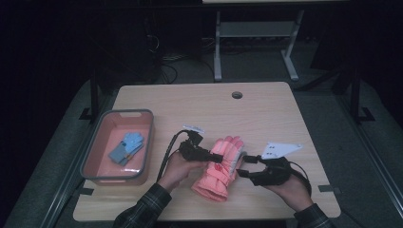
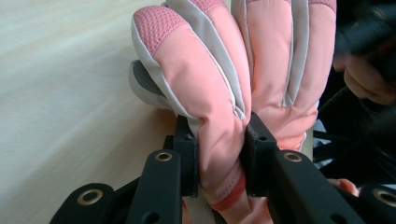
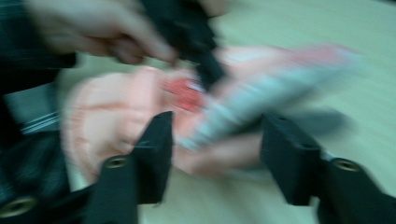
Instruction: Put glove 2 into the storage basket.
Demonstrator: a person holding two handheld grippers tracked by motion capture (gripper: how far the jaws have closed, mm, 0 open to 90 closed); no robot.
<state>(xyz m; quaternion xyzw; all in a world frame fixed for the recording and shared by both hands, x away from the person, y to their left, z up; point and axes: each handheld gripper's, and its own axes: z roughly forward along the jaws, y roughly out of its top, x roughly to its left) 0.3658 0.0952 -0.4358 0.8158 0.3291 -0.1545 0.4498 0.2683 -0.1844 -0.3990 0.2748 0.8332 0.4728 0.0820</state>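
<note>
A pink and grey padded glove (image 1: 221,166) lies near the front middle of the wooden table (image 1: 266,114), fingers pointing away from me. My left gripper (image 1: 217,157) comes in from the glove's left side and is shut on it; in the left gripper view the pads squeeze the glove (image 2: 219,116) near its palm, with the gripper (image 2: 219,161) pinching the padding. My right gripper (image 1: 242,166) sits just right of the glove with its jaws open. The blurred right gripper view has the glove (image 3: 196,112) beyond the open gripper (image 3: 215,154), nothing pressed between the pads.
A grey-rimmed pink bin (image 1: 97,142) stands at the table's left side with a small blue glove (image 1: 126,147) inside. A round cable hole (image 1: 237,95) sits near the far edge. Beyond the table stands a white frame (image 1: 256,38) on the floor.
</note>
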